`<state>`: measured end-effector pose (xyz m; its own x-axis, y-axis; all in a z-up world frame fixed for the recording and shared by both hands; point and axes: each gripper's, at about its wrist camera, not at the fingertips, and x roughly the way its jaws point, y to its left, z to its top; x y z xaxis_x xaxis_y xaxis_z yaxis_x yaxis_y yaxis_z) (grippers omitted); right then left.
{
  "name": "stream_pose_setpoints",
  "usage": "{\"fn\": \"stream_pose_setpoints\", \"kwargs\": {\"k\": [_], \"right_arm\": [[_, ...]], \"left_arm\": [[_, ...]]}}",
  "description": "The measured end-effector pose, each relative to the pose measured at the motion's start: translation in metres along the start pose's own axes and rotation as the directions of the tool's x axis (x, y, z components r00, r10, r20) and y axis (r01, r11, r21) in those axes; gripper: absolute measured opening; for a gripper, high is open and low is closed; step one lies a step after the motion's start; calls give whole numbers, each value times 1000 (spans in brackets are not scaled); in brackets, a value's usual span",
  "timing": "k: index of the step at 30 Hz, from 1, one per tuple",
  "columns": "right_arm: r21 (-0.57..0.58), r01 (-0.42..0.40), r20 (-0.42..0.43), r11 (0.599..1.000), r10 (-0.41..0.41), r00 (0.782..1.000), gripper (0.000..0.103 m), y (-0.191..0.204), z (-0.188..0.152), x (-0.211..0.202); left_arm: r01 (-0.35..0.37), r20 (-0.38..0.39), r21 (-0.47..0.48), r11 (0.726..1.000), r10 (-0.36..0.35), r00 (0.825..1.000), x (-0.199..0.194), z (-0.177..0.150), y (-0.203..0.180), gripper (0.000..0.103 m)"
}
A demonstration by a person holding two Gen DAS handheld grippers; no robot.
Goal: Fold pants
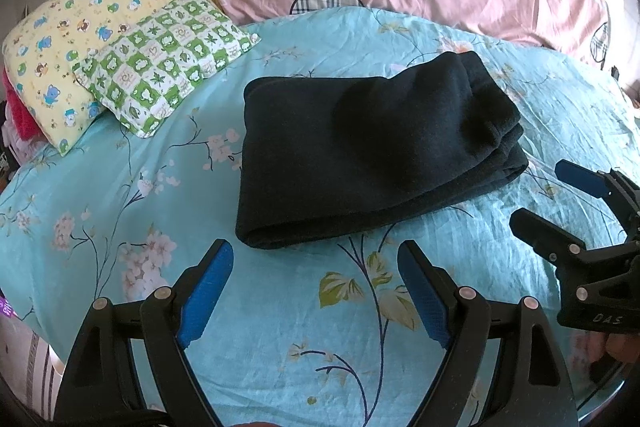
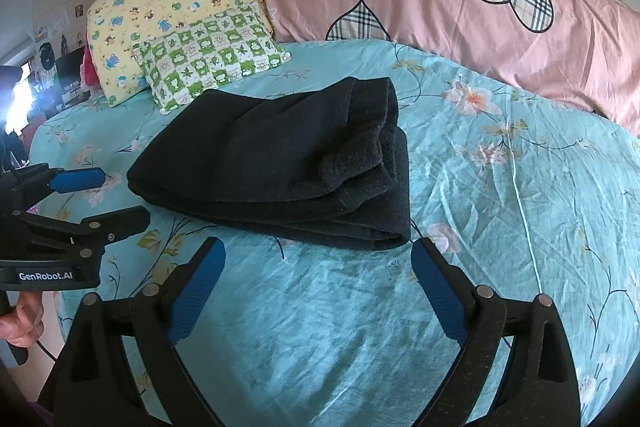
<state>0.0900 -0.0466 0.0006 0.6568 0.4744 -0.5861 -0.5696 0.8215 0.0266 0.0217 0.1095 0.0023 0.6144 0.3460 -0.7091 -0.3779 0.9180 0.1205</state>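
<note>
Tools come first, nearest the cameras: left tool (image 1: 316, 291) and right tool (image 2: 318, 291) both stand wide and hold nothing, just short of the pants (image 1: 368, 147). Pants lie folded into a thick bundle on the bed (image 1: 280, 327), long axis running left to right, layered ends at right. Folding seems finished; the next move is probably only withdrawing.
</note>
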Motion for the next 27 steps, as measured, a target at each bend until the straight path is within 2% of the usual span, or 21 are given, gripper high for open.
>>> {"fn": "stream_pose_setpoints", "kwargs": {"k": [17,24,27], "right_arm": [[6,-6,-23,1000,7,1000,95,-2,-1,6],[15,4,-4,1000,-4,1000,95,-1,1,2],[27,-18,17,999,17,1000,95,-1,4,-2]], "left_arm": [[7,-1,16,1000,-7,1000,-4,1,-4,85],[4,0,23,1000,-4,1000,-5,0,-5,85],[5,-6,23,1000,-5,1000,-4,2,-4,85]]}}
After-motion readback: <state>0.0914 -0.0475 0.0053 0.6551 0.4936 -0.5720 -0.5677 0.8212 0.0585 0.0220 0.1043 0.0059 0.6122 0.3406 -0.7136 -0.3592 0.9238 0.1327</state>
